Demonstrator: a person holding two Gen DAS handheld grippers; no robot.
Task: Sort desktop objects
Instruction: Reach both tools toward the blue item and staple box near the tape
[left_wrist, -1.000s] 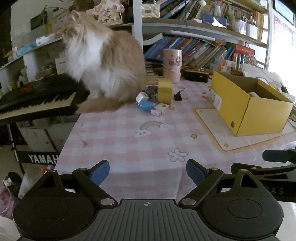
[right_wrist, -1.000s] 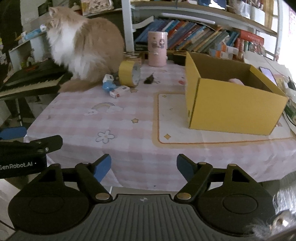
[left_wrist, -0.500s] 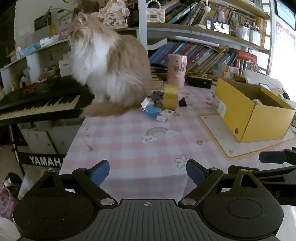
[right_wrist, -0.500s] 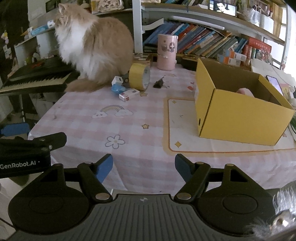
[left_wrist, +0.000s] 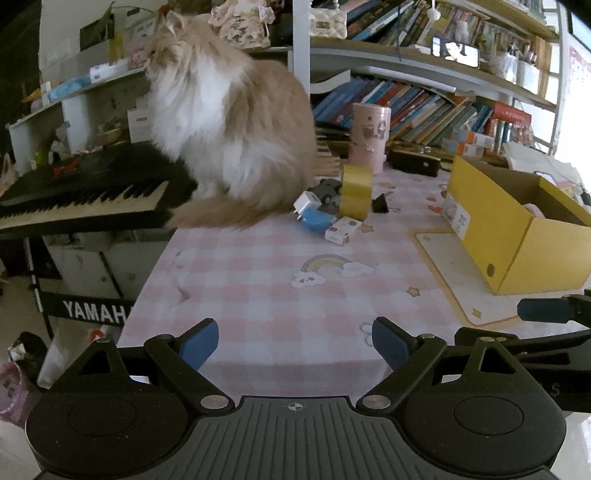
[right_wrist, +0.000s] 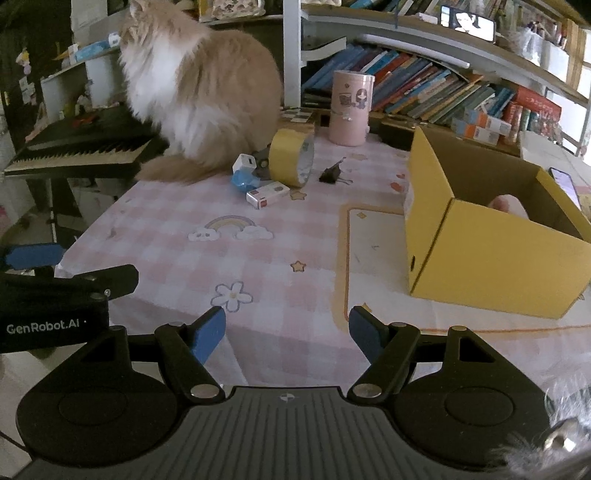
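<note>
A big fluffy cat (left_wrist: 229, 136) sits at the far side of the surface (left_wrist: 258, 295), next to a keyboard (left_wrist: 85, 199). A yellow box (right_wrist: 491, 251) stands open on the right. Near the cat lie a roll of tape (right_wrist: 291, 157), a small white box (right_wrist: 267, 194) and a black clip (right_wrist: 332, 172). The left hand-held gripper (left_wrist: 295, 341) and the right hand-held gripper (right_wrist: 287, 329) are both wide apart and hold nothing.
</note>
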